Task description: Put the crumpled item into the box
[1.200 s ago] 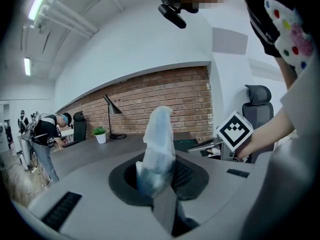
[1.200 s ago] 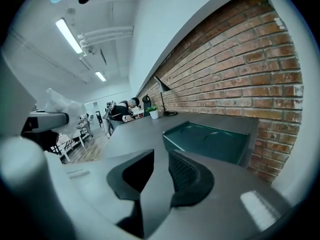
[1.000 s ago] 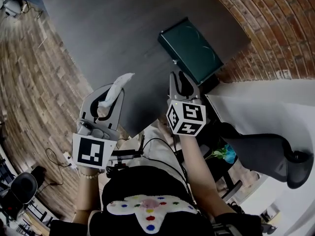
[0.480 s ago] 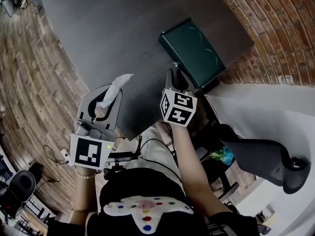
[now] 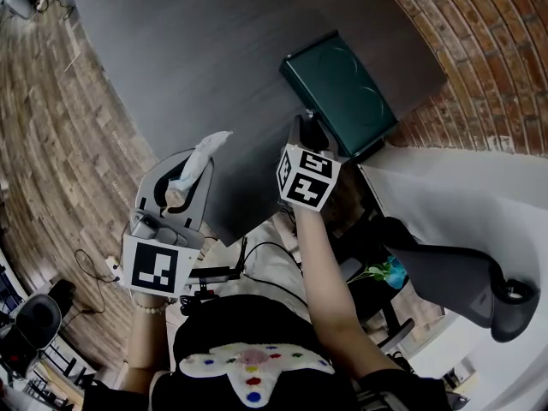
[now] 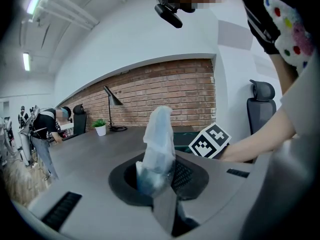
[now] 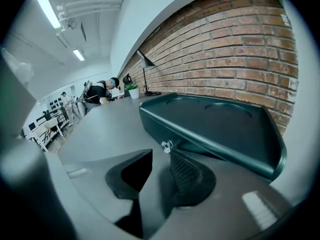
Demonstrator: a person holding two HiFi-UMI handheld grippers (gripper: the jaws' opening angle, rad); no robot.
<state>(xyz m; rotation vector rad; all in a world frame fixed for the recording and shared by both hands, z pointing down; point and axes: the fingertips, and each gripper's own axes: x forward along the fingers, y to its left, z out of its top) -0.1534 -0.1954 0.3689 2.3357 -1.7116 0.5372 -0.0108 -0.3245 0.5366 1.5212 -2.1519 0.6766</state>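
The crumpled item (image 6: 159,144) — a pale, thin wad, likely feather-light and limp — stands up out of the left claw (image 6: 158,179), which pinches its lower end near the edge of the tabletop (image 5: 214,58). It probably squashes rather than slips, so that low pinch suits it. The right claw (image 7: 159,165) is spreading with nothing in it, its tips just beside the small knob (image 7: 166,145) on the closed dark-green box (image 7: 215,124).
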